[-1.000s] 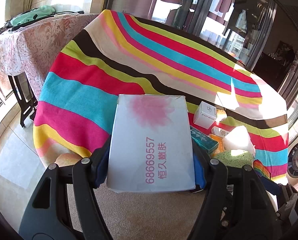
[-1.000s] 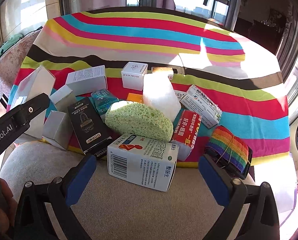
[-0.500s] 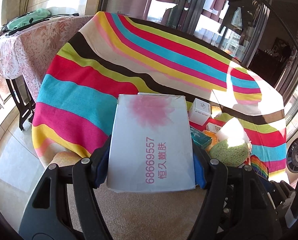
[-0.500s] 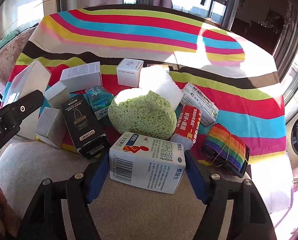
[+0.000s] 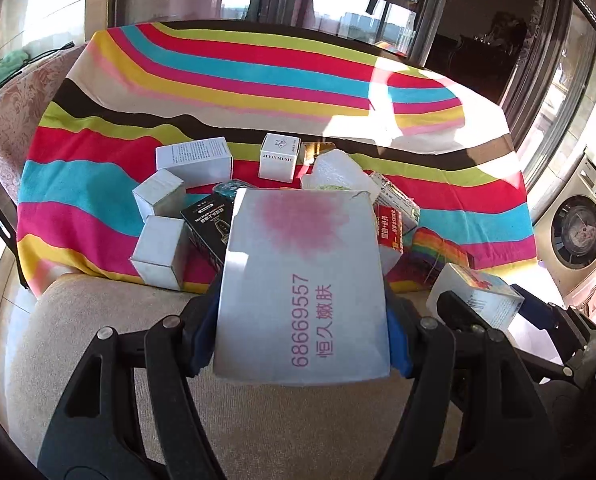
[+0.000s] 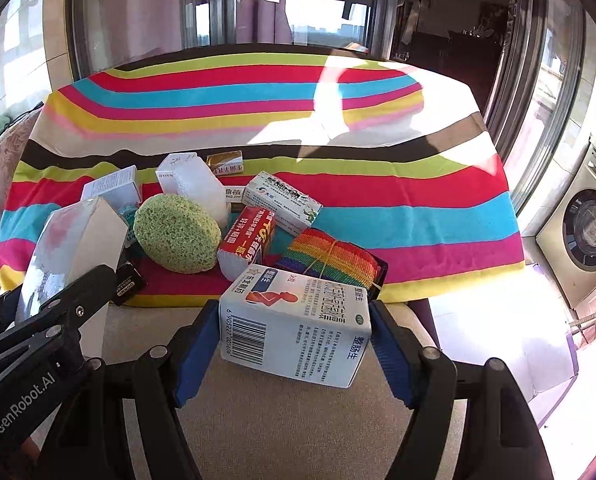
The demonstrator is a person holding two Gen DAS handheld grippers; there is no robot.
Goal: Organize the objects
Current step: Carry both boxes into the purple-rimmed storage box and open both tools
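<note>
My left gripper (image 5: pixel 301 326) is shut on a white box with a pink blot and pink print (image 5: pixel 302 264), held above the beige padded surface (image 5: pixel 97 320) in front of the pile. The right wrist view shows that box (image 6: pixel 69 248) at the left, with one left finger (image 6: pixel 77 304) across it. My right gripper (image 6: pixel 293 346) is shut on a white medicine carton with a barcode and blue print (image 6: pixel 298 320); both blue pads press its ends. The same carton (image 5: pixel 474 300) appears at the lower right of the left wrist view.
On the striped cloth (image 6: pixel 257 96) lies a pile: green sponge (image 6: pixel 177 232), red box (image 6: pixel 249 240), rainbow strap roll (image 6: pixel 334 256), white foam block (image 6: pixel 197 184), black box (image 5: pixel 207 224), several small white boxes. A washing machine (image 6: pixel 586 232) stands at the right.
The right jaws closed onto the medicine carton and now hold it. The left gripper swung right with its white box, so the pile came into its view.
</note>
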